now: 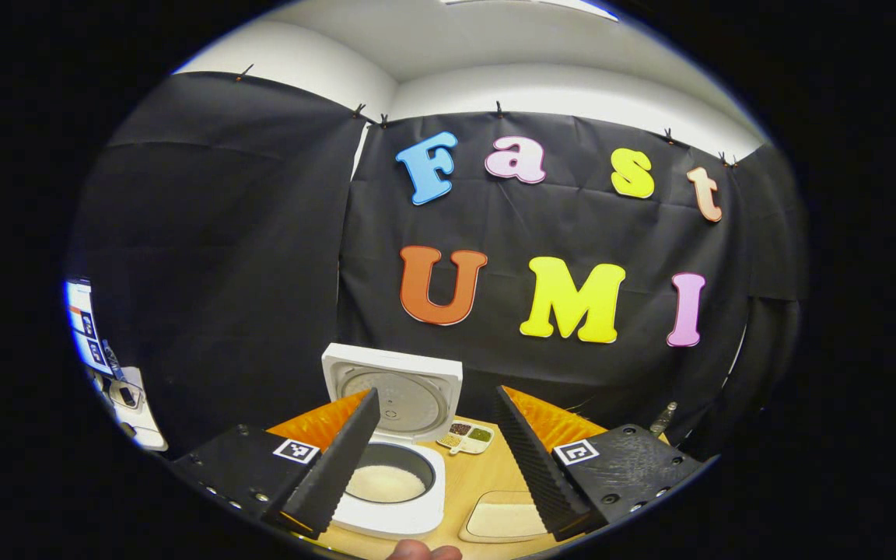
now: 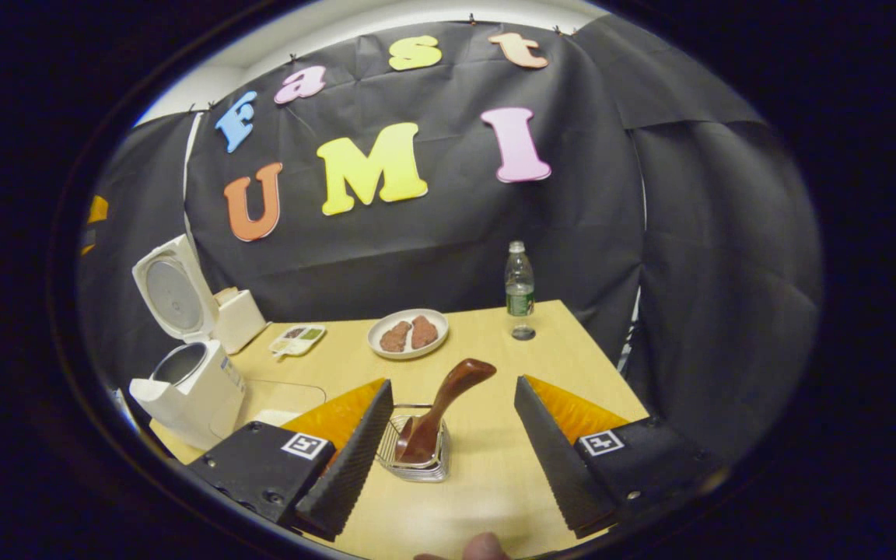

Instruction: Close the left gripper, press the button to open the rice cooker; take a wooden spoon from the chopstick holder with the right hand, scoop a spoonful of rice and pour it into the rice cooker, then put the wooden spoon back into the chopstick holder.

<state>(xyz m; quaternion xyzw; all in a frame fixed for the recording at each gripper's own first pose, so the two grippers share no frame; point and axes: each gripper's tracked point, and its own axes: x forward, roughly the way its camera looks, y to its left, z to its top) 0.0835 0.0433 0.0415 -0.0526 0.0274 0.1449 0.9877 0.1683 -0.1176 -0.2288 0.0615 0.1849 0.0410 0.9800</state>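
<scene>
The white rice cooker point(image 1: 397, 498) stands with its lid up, and pale rice lies in its inner pot point(image 1: 386, 482). My left gripper point(image 1: 436, 459) is open just above and in front of it, holding nothing. A shallow tray of rice point(image 1: 504, 519) lies right of the cooker. In the right gripper view the cooker point(image 2: 187, 393) is at the left with its lid raised. The wooden spoon point(image 2: 440, 408) stands in the wire chopstick holder point(image 2: 417, 459) with its handle leaning right. My right gripper point(image 2: 452, 459) is open, its fingers on either side of the holder, not touching the spoon.
A small divided dish of grains point(image 2: 298, 338) lies behind the rice tray point(image 2: 273, 397). A plate with brown pieces point(image 2: 407, 333) and a water bottle point(image 2: 519, 289) stand near the table's far edge. The wooden table point(image 2: 495, 482) drops off at right by the cloth wall.
</scene>
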